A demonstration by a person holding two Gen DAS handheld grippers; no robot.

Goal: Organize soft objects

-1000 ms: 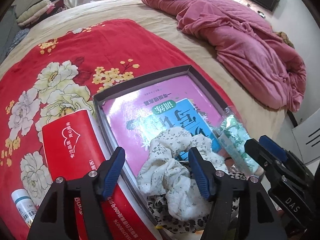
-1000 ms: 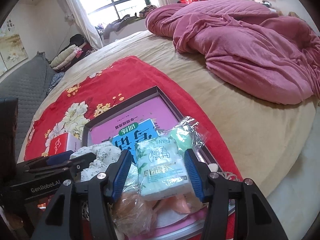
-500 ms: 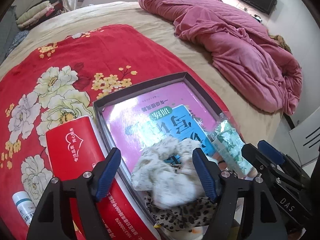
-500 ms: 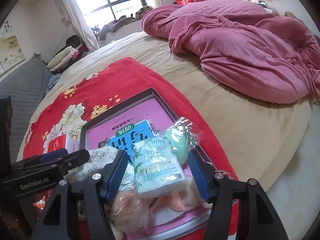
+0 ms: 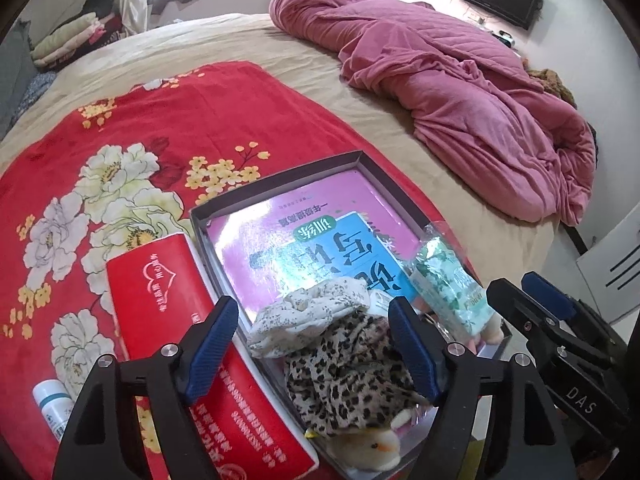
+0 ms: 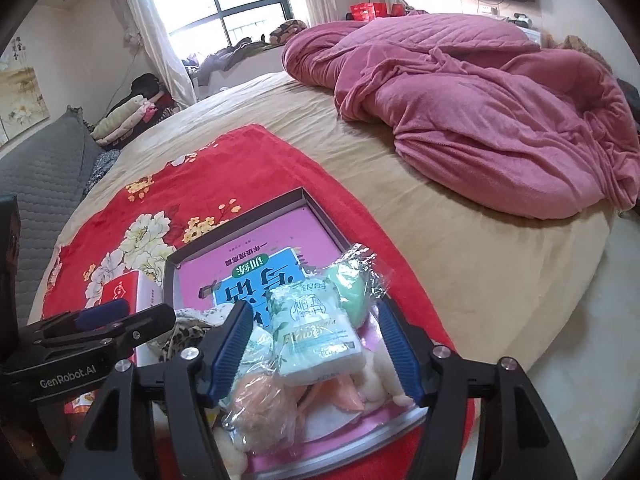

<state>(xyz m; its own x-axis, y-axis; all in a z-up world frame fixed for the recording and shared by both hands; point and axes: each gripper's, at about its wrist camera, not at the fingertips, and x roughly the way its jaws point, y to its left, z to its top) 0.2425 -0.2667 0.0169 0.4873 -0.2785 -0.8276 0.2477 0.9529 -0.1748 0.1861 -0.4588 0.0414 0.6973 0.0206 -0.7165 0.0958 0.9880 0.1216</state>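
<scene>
Two scrunchies, a white floral one (image 5: pixel 308 312) over a leopard-print one (image 5: pixel 352 372), are piled at six o'clock in the grey tray (image 5: pixel 280 172). They are straddled, untouched, by the opening left gripper (image 5: pixel 314 344). At three o'clock, the tissue pack (image 6: pixel 312 332) is framed by the right gripper (image 6: pixel 314 348), its jaws parting, pads clear.
</scene>
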